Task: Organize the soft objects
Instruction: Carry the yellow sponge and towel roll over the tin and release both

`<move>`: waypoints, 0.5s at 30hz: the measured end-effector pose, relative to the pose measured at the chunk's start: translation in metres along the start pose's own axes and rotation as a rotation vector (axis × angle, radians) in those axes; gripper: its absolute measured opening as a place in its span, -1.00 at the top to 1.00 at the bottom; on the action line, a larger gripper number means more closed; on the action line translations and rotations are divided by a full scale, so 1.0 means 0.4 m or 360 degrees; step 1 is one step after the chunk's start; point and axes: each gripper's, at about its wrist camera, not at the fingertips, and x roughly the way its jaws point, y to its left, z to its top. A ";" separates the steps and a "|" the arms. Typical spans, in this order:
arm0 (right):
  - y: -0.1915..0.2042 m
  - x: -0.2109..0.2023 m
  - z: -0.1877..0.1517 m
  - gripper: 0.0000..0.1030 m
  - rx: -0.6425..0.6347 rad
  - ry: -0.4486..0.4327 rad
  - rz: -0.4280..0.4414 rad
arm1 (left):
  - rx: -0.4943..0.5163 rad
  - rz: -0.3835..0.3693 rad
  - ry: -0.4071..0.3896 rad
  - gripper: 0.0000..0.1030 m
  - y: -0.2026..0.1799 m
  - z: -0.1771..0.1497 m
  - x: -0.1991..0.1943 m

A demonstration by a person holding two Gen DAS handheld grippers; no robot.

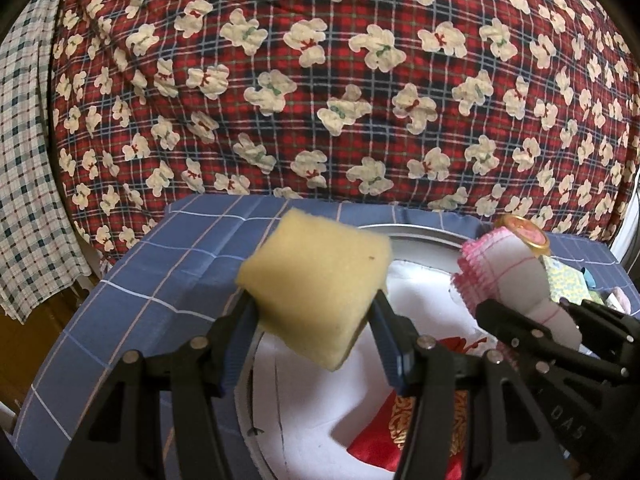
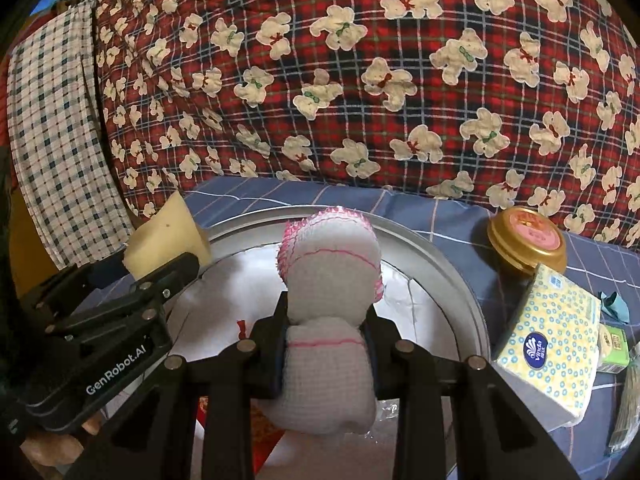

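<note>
1. Left gripper (image 1: 316,320): fingers about half open, pressed on both sides of a yellow sponge block (image 1: 316,284). Block is clear of the surface, above the left rim of the round metal tray (image 2: 448,276).
2. Right gripper (image 2: 326,340): fingers closed tight on a rolled white cloth with pink trim (image 2: 332,308), pinching it to a waist. Roll points away from the camera, over the tray's middle.
3. Both soft items hang over the tray, probably the collection spot; its floor carries a white liner and something red (image 1: 372,444).
4. Judgement: both grippers tilt downward, fitting a lowering into the tray.
5. Right of the tray on the blue checked bench cloth (image 1: 132,304): gold-lidded jar (image 2: 526,238), tissue pack (image 2: 552,340). Neither is touched.
6. Far side: red bear-print quilt (image 1: 340,80).
</note>
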 end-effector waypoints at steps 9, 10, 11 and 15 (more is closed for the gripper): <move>-0.006 0.021 0.005 0.36 -0.0003 0.0021 -0.0003 | 0.0026 0.0030 0.0008 -0.08 -0.007 0.000 0.011; -0.006 0.024 0.006 0.36 -0.0002 0.0025 0.0003 | 0.0029 0.0039 0.0010 -0.08 -0.006 -0.001 0.011; -0.005 0.024 0.006 0.36 -0.0003 0.0024 0.0007 | 0.0034 0.0054 0.0010 -0.08 -0.004 -0.002 0.011; -0.001 0.025 0.004 0.36 -0.0012 0.0033 0.0010 | 0.0045 0.0079 0.0029 -0.08 0.001 -0.005 0.016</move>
